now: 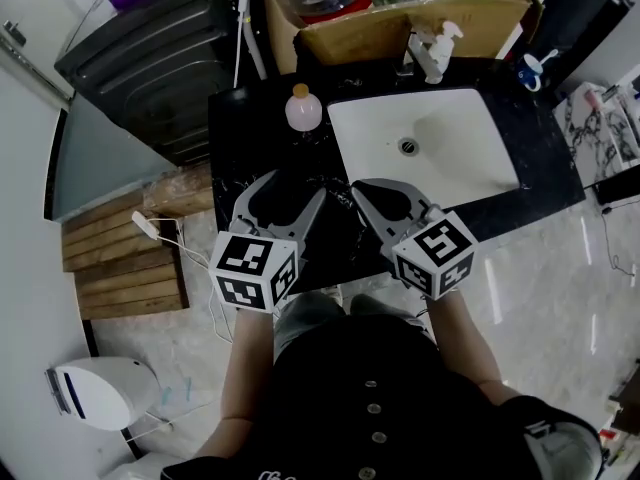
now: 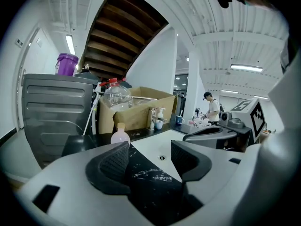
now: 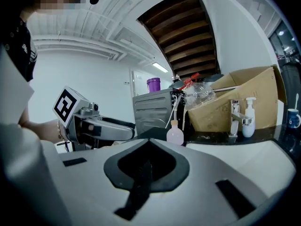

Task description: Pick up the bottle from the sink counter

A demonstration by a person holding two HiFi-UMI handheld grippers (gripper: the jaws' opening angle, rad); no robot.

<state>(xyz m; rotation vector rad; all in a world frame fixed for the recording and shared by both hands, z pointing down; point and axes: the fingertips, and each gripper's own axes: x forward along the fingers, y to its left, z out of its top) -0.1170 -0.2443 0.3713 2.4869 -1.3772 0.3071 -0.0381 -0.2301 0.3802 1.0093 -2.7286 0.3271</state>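
A small pale pink bottle (image 1: pixel 303 110) with a tan cap stands upright on the black marble sink counter (image 1: pixel 250 138), left of the white basin. My left gripper (image 1: pixel 290 192) hovers over the counter's front edge, short of the bottle, open and empty. In the left gripper view the bottle (image 2: pixel 120 135) shows beyond the left pad, outside the open left gripper (image 2: pixel 150 157). Beside it, my right gripper (image 1: pixel 360 190) is shut on nothing. In the right gripper view the bottle (image 3: pixel 175 134) stands ahead of the right gripper's closed tips (image 3: pixel 149 141).
The white sink (image 1: pixel 430 148) lies right of the bottle, with a faucet (image 1: pixel 418 56) and soap dispenser (image 1: pixel 443 43) behind it. A cardboard box (image 1: pixel 400 18) of plastic containers sits at the back. A dark appliance (image 1: pixel 150 48) stands left, a wooden pallet (image 1: pixel 125 258) on the floor.
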